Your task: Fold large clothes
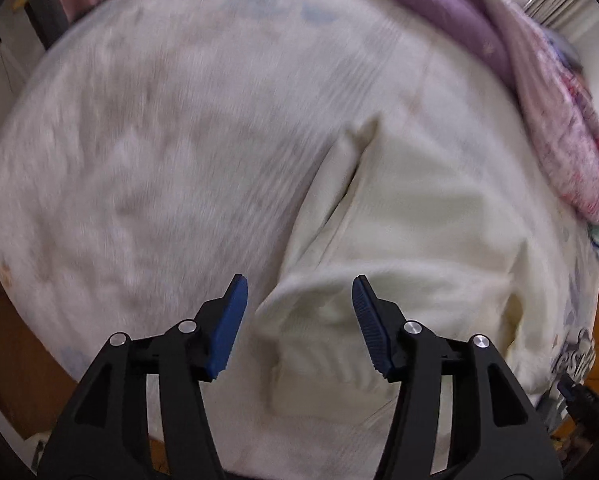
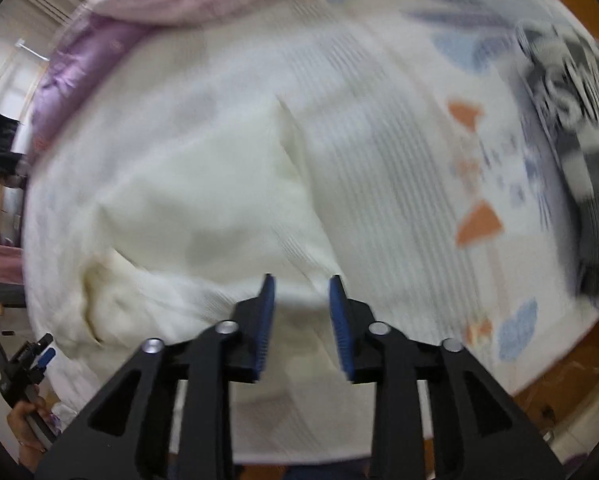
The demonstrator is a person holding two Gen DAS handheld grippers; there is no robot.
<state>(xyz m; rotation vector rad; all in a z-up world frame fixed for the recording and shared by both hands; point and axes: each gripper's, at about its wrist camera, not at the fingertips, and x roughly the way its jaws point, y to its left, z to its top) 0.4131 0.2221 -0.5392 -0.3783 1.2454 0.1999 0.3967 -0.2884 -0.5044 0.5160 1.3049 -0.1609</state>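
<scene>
On the bed point(image 1: 139, 160), the cream garment point(image 1: 411, 232) lies spread with its long axis running away from both grippers, its near hem just beyond the left gripper point(image 1: 299, 316) and right gripper point(image 2: 301, 316), whose fingers are apart and hold nothing

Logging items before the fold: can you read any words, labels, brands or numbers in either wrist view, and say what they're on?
None can be read.
Black-and-white fabric at the bed's far edge: large pale shapes that may be letters, too blurred to read.
Cream garment: no label or print visible.
Patterned bedsheet: only stripes and coloured shapes, no text.
</scene>
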